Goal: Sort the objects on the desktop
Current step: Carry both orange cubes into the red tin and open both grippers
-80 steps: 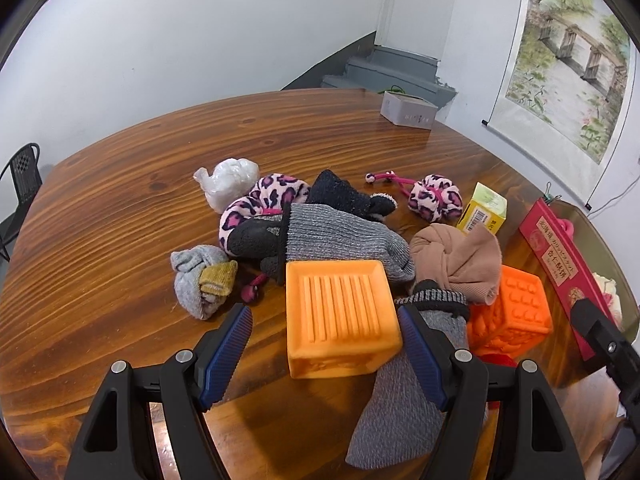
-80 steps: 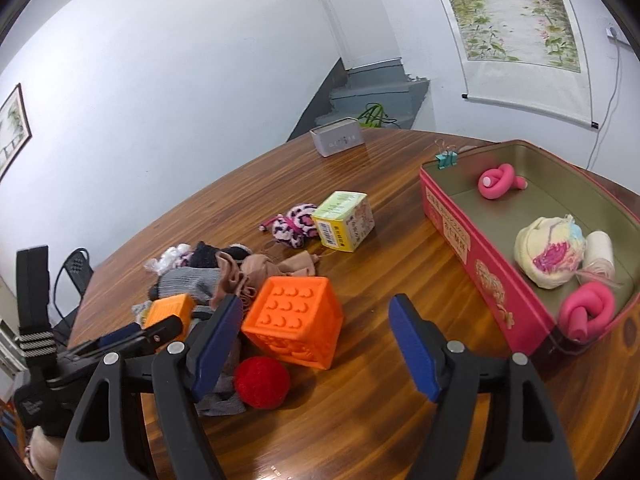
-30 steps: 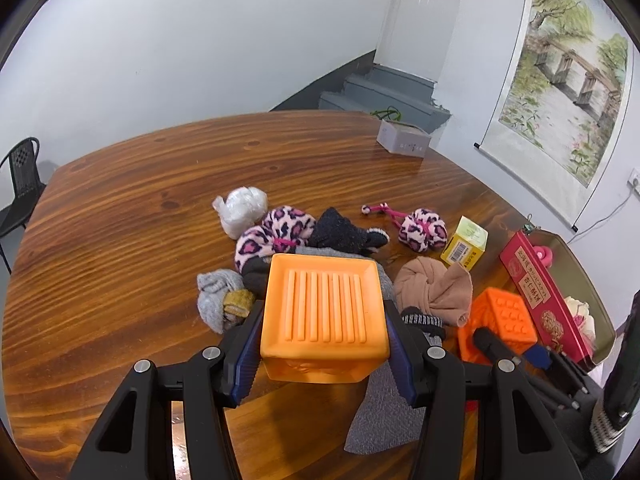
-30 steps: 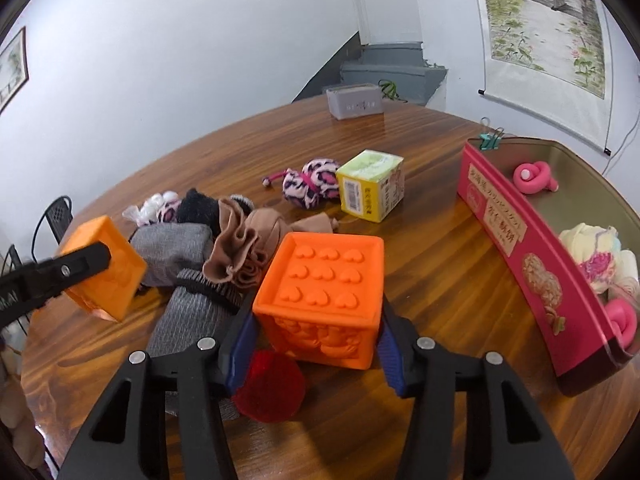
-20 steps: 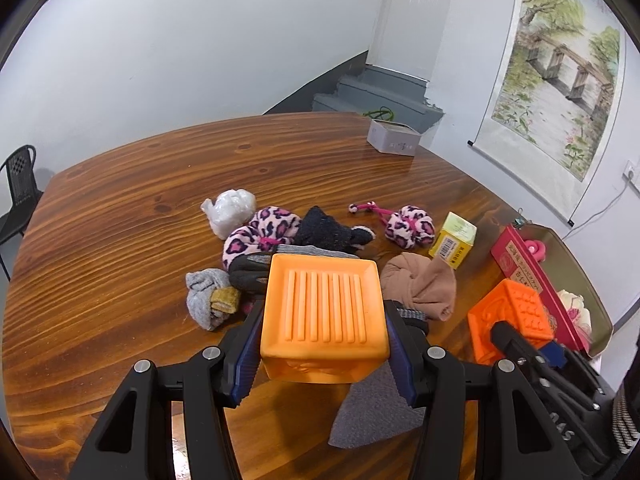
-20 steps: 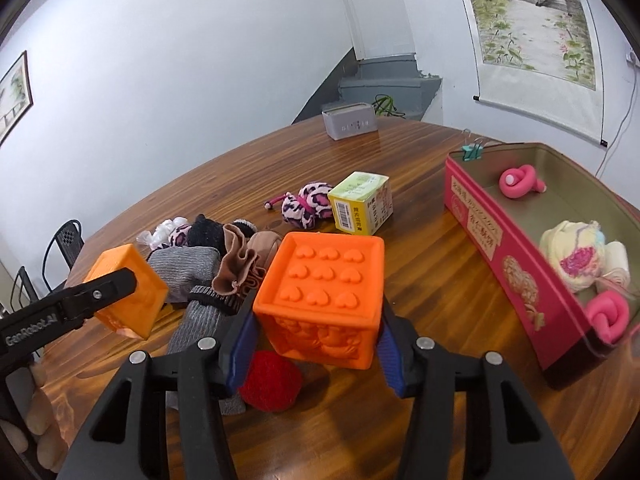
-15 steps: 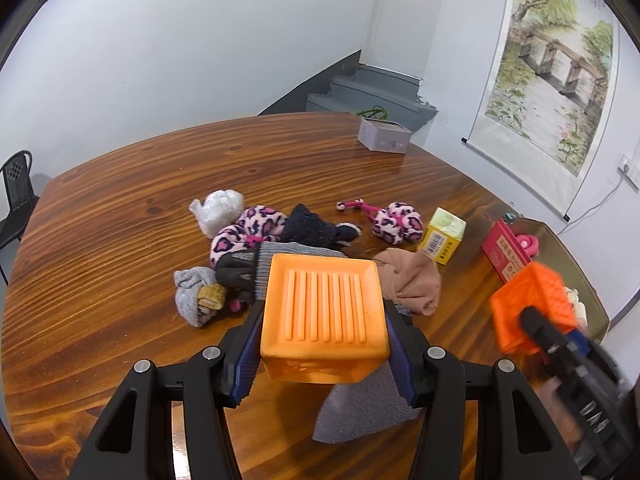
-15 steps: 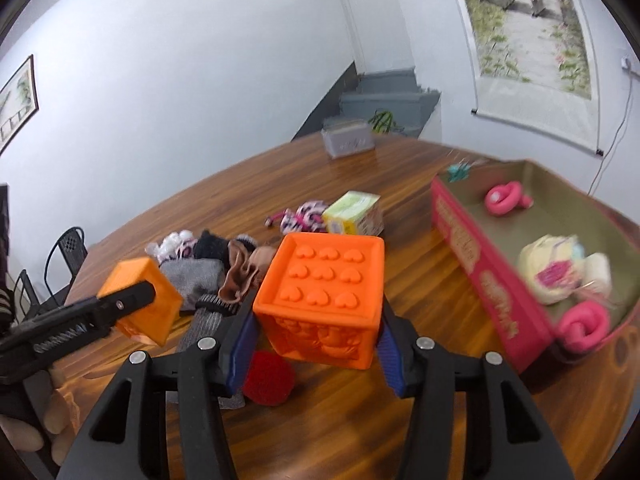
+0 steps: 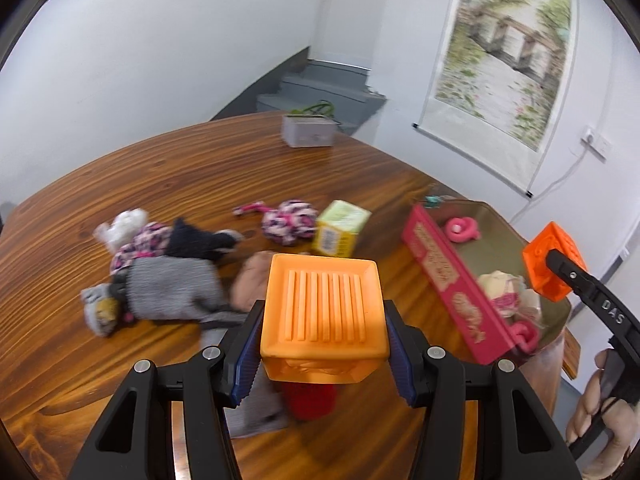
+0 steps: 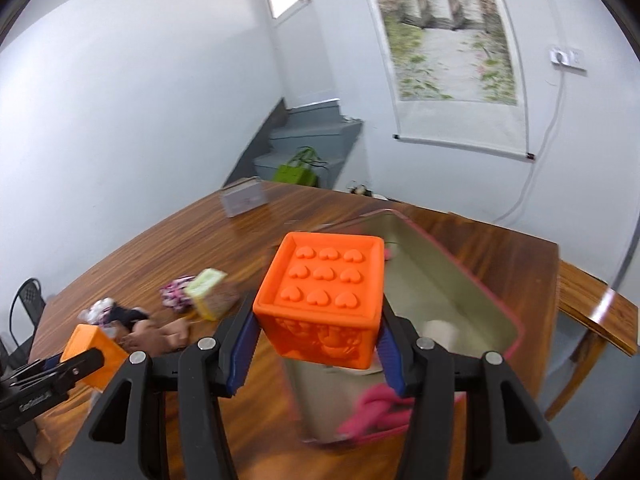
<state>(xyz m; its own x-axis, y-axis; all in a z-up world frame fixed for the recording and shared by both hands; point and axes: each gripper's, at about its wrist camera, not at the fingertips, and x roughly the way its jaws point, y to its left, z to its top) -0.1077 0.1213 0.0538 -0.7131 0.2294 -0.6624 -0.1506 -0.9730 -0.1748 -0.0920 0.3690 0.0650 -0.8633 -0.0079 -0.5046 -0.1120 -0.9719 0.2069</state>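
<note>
I am carrying both blocks toward the red tin [image 10: 452, 264] at the tabletop [image 9: 200, 184] edge. To do this well, I am keeping each block level and clear of the tin's wall, releasing only once it is over bare floor, beside the toys already inside. My right tongs [image 10: 318, 344] are pinching the heart-studded orange cube [image 10: 324, 300], hanging tilted down above the tin. My left tongs [image 9: 322, 350] are pinching the ribbed lighter orange block [image 9: 324, 304], angled down over the tabletop, short of the tin.
</note>
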